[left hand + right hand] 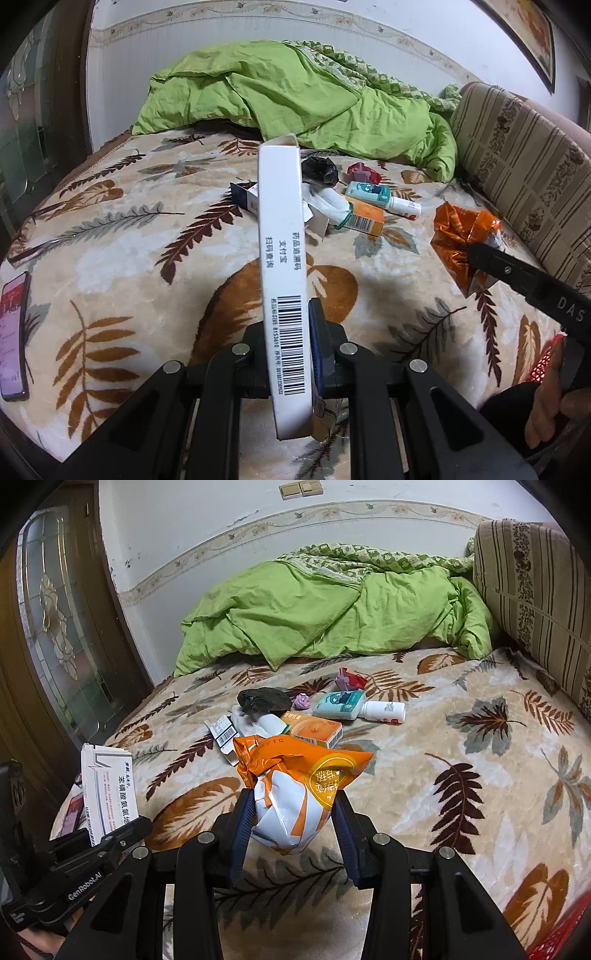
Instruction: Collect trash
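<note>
The left gripper is clamped on a white carton, held on edge with its barcode side up, raised above the blanket. The right gripper is clamped on an orange-and-white snack bag, crumpled between its pads, also lifted off the blanket. In the right wrist view the left gripper sits low at the left, pointed up and across with the carton standing out of it. In the left wrist view the right gripper reaches in from the right edge, the person's right hand behind it.

Beyond the bag lies the trash pile: an orange box just behind it, a white tissue left of the box, a black bag farther back, a teal pack touching a white bottle, and a red wrapper farthest. A green quilt lies beyond the pile. A phone lies at the blanket's left edge.
</note>
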A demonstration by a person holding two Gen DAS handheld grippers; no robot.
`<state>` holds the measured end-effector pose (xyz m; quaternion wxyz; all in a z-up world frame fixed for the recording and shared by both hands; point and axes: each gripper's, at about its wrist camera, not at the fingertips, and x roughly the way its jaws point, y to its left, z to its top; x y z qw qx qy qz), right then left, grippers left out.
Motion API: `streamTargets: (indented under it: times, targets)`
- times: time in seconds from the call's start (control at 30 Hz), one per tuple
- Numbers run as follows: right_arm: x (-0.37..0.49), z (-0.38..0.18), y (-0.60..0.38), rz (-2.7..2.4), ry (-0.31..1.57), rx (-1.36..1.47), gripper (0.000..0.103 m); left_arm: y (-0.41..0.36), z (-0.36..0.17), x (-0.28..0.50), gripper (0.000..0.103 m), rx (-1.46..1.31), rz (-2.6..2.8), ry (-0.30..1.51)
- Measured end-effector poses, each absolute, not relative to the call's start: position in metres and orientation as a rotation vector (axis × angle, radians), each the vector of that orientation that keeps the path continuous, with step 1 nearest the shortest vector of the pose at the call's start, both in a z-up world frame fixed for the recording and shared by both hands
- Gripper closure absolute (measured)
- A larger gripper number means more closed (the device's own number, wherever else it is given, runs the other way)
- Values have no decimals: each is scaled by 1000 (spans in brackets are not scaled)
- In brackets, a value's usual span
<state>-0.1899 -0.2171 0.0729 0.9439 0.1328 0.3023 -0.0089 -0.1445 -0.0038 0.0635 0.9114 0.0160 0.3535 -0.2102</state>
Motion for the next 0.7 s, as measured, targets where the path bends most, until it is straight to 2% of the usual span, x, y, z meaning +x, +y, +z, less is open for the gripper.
streamTargets:
  times: [0.7]
  targets:
    - [-191,74,-219,-16,614,283,58,-8,62,-147,89,55,-417,727]
